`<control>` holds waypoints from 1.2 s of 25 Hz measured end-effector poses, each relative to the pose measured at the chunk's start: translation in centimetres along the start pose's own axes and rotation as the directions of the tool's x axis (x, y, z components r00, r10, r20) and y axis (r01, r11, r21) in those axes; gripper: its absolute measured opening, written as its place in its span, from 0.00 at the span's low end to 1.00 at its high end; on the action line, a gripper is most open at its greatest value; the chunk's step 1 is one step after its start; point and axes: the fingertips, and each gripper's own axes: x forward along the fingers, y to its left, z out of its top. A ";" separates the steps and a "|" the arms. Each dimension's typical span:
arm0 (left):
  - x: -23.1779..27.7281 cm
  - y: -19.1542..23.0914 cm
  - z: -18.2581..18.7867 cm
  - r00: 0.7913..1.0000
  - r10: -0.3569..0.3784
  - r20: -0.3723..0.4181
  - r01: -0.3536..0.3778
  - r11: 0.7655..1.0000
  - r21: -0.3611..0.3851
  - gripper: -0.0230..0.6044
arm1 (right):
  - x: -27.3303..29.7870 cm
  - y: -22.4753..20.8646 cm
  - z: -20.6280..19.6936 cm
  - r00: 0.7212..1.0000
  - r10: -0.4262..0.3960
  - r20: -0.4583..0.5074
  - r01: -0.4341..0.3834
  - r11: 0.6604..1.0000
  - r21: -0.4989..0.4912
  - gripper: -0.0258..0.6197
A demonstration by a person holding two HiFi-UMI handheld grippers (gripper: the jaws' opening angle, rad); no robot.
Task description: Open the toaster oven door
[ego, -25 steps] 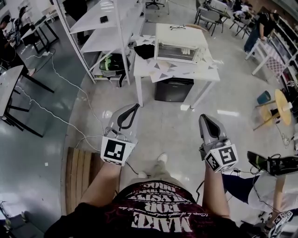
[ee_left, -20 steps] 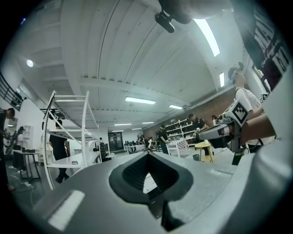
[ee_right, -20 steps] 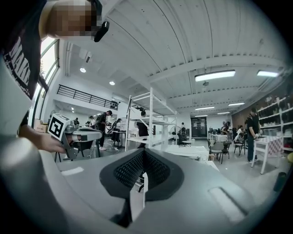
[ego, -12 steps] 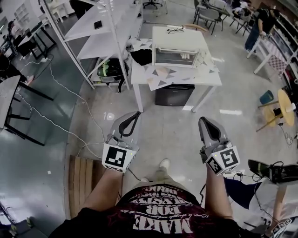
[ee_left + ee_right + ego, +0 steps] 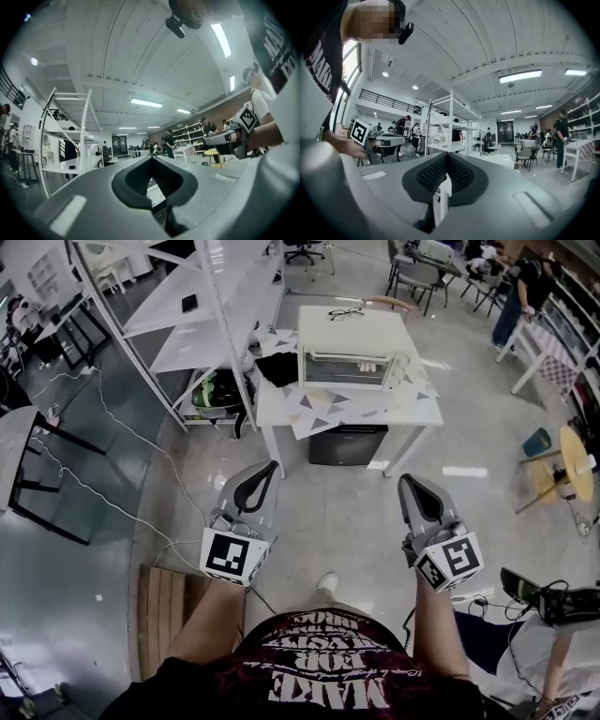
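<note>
1. Cream-white metal makes up the toaster oven (image 5: 352, 331), which sits on a white table (image 5: 424, 412) at the top middle of the head view, well ahead of the person; its long axis runs left to right across that view.
2. The glass door (image 5: 345, 370) faces back toward the person, toward the bottom of the picture; it stands upright and shut against the oven's front.
3. A pair of spectacles (image 5: 345, 312) lies on the oven's flat top, near its far edge.
4. A cloth with grey triangles (image 5: 319, 409) covers the table in front of the oven and hangs over the near edge; a dark bundle (image 5: 279, 368) lies on the table just left of the oven; a black box (image 5: 348, 442) stands on the floor under the table.
5. A white shelving rack (image 5: 202, 324) stands just left of the table; white cables (image 5: 112, 479) trail over the glossy grey floor beside it.
6. The left gripper (image 5: 273, 466) and the right gripper (image 5: 409, 480) are both held low and near the person's body, well short of the table, tips pointing toward it; neither touches the oven.
7. In the left gripper view the two jaws meet at their tips, with only the hollow of the dark pads open behind them and nothing caught there; the right gripper view shows the same, jaws pressed together and empty.
8. A wooden pallet (image 5: 165, 601) lies on the floor at the person's left; a yellow round stool (image 5: 574, 457) stands far off to the right.
</note>
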 end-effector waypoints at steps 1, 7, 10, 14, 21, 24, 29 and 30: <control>0.5 0.2 0.4 1.000 0.007 0.008 -0.007 1.000 0.003 0.04 | 0.2 -0.5 0.2 1.000 0.001 0.002 -0.001 1.000 0.001 0.08; 3.4 0.9 0.2 0.999 0.044 0.017 -0.044 0.999 0.006 0.04 | 1.3 -3.6 0.7 1.000 0.017 0.017 -0.017 1.000 -0.007 0.08; 4.9 0.6 -0.2 0.999 0.042 0.010 -0.042 0.999 0.002 0.04 | 1.7 -5.2 0.6 0.999 0.025 0.023 -0.025 1.000 -0.004 0.08; 6.6 0.1 -0.1 0.999 0.049 0.009 -0.049 0.999 -0.010 0.04 | 2.0 -7.1 0.6 0.999 0.040 0.034 -0.040 0.999 0.000 0.08; 7.0 -0.9 -1.3 0.997 0.060 -0.042 -0.060 0.998 -0.004 0.04 | 1.6 -9.1 -0.7 0.998 0.044 0.041 -0.046 0.998 0.051 0.08; 6.6 -0.6 -1.5 0.995 0.078 -0.058 -0.078 0.997 0.003 0.04 | 1.5 -9.1 -1.6 0.998 0.051 0.032 -0.053 0.996 0.073 0.08; 6.7 -1.1 -1.6 0.995 0.070 -0.065 -0.070 0.998 0.009 0.04 | 1.2 -9.5 -2.0 0.998 0.051 0.023 -0.053 0.995 0.080 0.08; 6.8 -1.2 -1.7 0.995 0.065 -0.070 -0.064 0.998 0.009 0.04 | 1.2 -9.8 -2.0 0.999 0.045 0.023 -0.047 0.995 0.082 0.08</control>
